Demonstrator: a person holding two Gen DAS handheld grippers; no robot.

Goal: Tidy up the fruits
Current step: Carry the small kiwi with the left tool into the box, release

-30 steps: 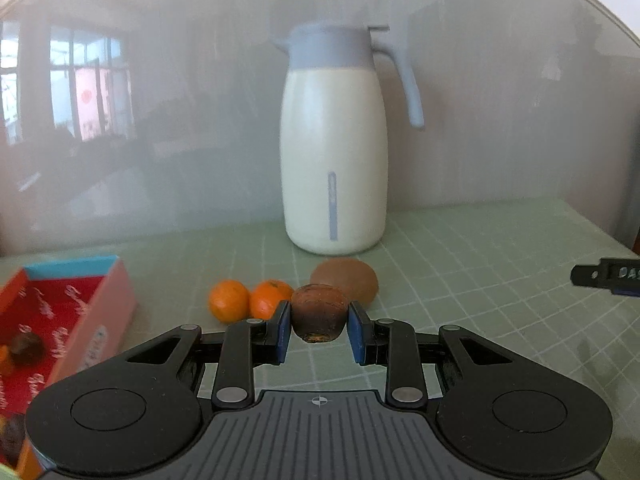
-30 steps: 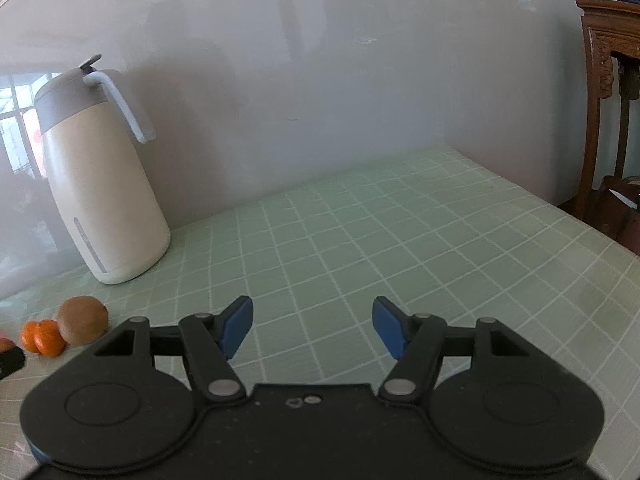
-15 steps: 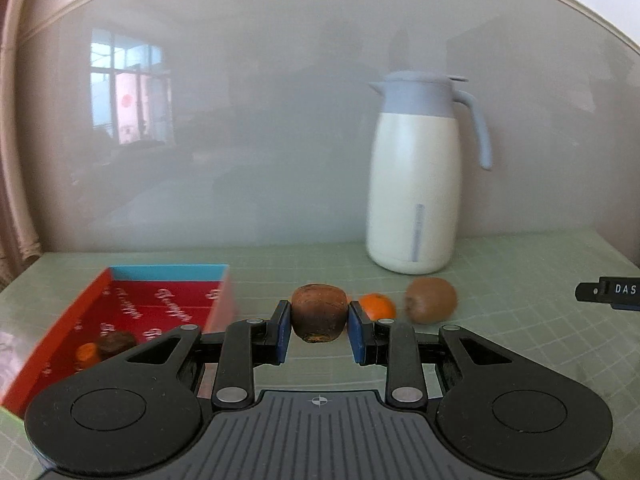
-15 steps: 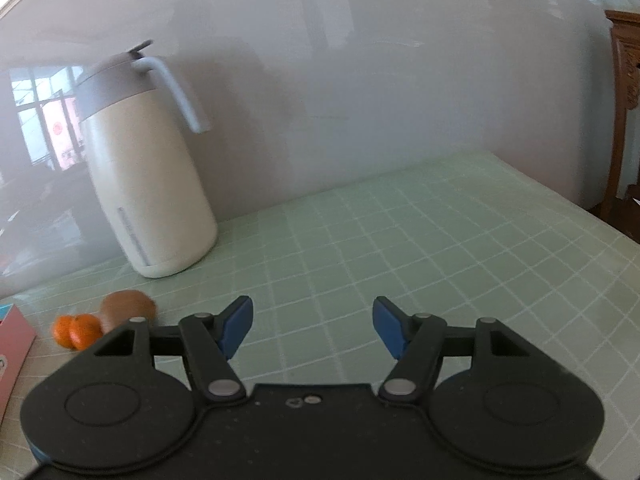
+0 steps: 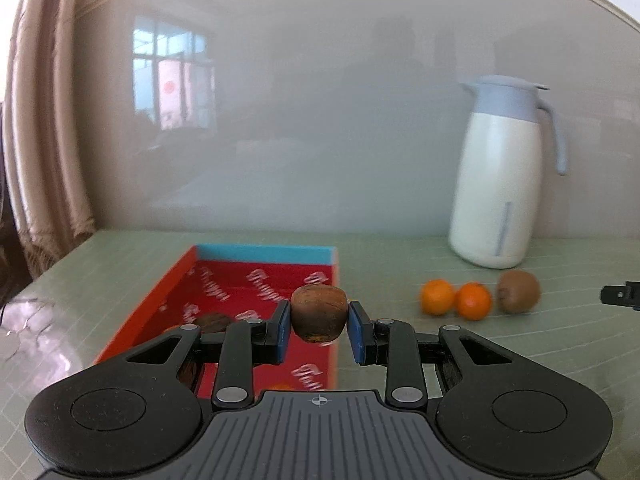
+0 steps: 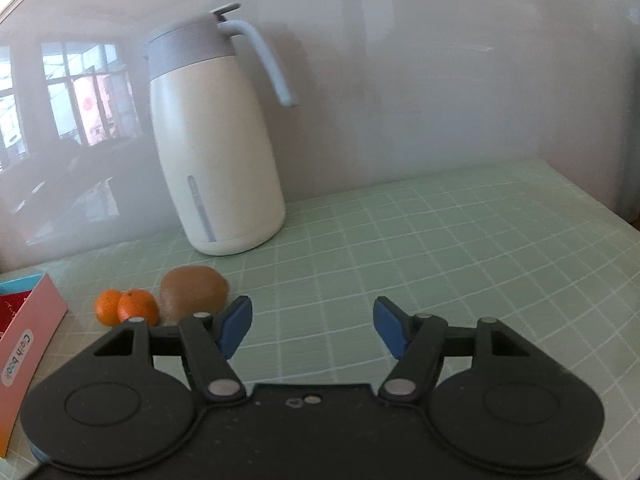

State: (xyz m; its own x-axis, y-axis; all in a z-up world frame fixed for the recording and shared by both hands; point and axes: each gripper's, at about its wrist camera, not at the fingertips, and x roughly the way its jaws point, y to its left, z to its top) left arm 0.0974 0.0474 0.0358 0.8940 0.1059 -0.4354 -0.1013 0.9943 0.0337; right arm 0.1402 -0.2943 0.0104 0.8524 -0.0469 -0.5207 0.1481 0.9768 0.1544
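Note:
My left gripper (image 5: 319, 330) is shut on a dark brown fruit (image 5: 319, 312) and holds it above the right edge of a red box with a blue far wall (image 5: 264, 254). Dark fruit (image 5: 210, 321) lies in the box, partly hidden by my fingers. Two small oranges (image 5: 438, 297) (image 5: 474, 301) and a brown kiwi (image 5: 518, 291) lie on the table to the right. In the right wrist view my right gripper (image 6: 312, 326) is open and empty, with the kiwi (image 6: 194, 286) and oranges (image 6: 138, 307) just left of it.
A white thermos jug with a grey-blue lid (image 5: 502, 184) (image 6: 216, 140) stands against the back wall behind the fruit. The box's pink outer side (image 6: 28, 332) shows at the left of the right wrist view. The green grid table (image 6: 460, 248) stretches right. A curtain (image 5: 44, 140) hangs at the left.
My left gripper has swung left with the brown fruit, from over the oranges to over the red box. My right gripper has turned left, closer to the kiwi and oranges.

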